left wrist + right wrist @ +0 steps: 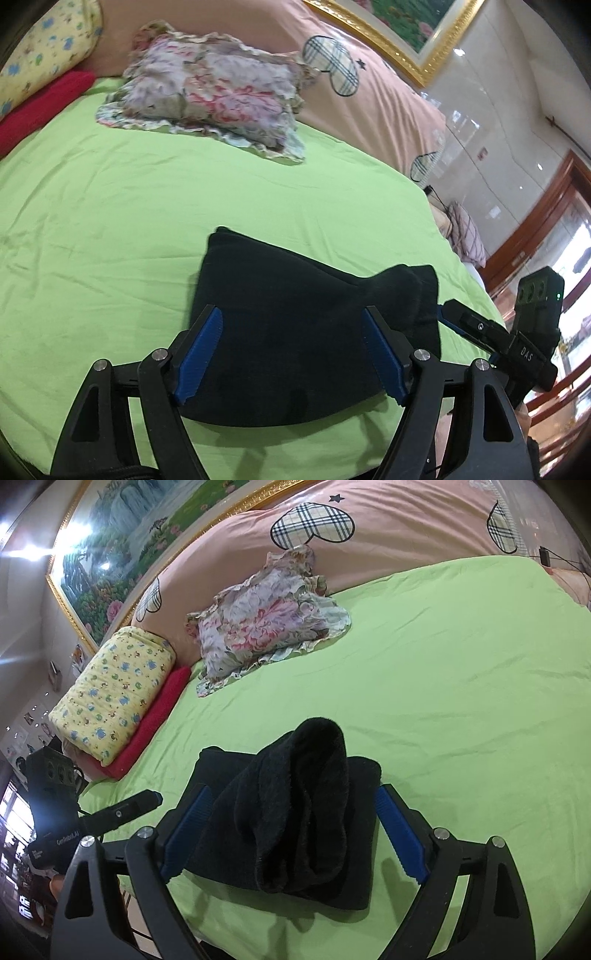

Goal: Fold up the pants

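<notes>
- Pants (295,332) lie as a dark, nearly folded bundle on the green bed sheet (110,221), close to the near edge of the bed, right in front of both grippers.
- Left gripper (291,354) has its fingers (201,354) spread wide on either side of the bundle, holding nothing.
- Right gripper (291,834) is likewise wide apart and empty, its fingers (402,834) flanking the bundle.
- Main risk, as a judgement: a loose flap of the pants stands up in a hump on top of the bundle in the right wrist view. If it is left or only nudged, it could flop back and undo the fold.
- A pinch that takes only the top layer would likely drag that layer off the stack and skew the edges.
- The bundle sits near the bed's edge, so a pull toward the person could slide it off the sheet.
- The soft sheet may bunch up with the fabric if the fingers dig too low.
- Further back, well apart from the pants, lie a floral cloth (210,96), a yellow patterned pillow (114,694) on a red one (155,720), and a pink quilt (388,520) with plaid hearts.
- None of these stand in the way; each gripper appears at the side of the other's view, so the two could bump if both close in together.
</notes>
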{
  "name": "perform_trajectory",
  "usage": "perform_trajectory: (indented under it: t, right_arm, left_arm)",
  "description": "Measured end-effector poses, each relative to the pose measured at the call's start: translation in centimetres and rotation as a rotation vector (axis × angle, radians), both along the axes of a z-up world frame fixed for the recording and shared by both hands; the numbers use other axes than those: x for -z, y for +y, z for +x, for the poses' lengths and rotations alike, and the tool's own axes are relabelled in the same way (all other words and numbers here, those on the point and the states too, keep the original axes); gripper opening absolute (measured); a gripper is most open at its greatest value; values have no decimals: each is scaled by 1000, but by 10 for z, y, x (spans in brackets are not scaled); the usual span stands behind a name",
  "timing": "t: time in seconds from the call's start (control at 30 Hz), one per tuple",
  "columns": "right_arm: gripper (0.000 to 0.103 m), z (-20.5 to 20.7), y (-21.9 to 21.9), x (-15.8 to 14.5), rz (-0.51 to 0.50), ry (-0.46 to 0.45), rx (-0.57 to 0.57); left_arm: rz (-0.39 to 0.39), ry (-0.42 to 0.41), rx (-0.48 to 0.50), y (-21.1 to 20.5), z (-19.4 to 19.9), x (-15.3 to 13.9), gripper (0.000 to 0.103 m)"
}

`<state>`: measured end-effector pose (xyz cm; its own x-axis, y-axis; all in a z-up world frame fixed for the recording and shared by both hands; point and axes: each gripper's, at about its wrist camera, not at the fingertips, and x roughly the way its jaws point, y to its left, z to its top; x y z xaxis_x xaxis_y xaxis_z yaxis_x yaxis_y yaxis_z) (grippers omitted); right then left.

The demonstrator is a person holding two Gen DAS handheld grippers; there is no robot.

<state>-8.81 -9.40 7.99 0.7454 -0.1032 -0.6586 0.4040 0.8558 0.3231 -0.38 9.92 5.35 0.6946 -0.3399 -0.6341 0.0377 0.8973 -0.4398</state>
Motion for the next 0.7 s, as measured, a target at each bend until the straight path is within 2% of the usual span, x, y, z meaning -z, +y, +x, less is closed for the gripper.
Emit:
perform_trajectory:
  t: [0.7]
  right_arm:
    - [90,2,1,19,38,53,62]
  left_arm:
    - [-1,72,-10,6,10,22,79]
